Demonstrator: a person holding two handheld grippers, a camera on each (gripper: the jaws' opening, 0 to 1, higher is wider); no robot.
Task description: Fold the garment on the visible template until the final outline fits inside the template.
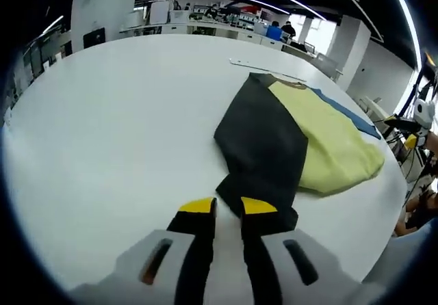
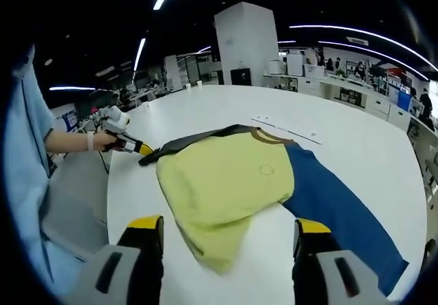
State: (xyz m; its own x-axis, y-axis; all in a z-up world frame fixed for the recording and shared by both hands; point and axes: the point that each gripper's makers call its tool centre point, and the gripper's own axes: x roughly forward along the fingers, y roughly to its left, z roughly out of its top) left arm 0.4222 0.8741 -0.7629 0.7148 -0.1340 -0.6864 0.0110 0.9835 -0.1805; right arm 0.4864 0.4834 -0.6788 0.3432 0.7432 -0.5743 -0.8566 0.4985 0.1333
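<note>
Garment (image 2: 233,182) lies on the bench (image 1: 102,148), near edge. Left tongs (image 1: 226,206) nearly closed, pinching the black sleeve (image 1: 263,148); right tongs (image 2: 229,226) wide open, empty. Risk: sleeve slipping, or pulling drags whole garment off-template

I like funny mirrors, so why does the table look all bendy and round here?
In the left gripper view the fisheye lens bows the white table into a dome, and the ceiling lights curve. In the right gripper view the table edge bends too, with the garment evenly lit and hardly any shadow.
</note>
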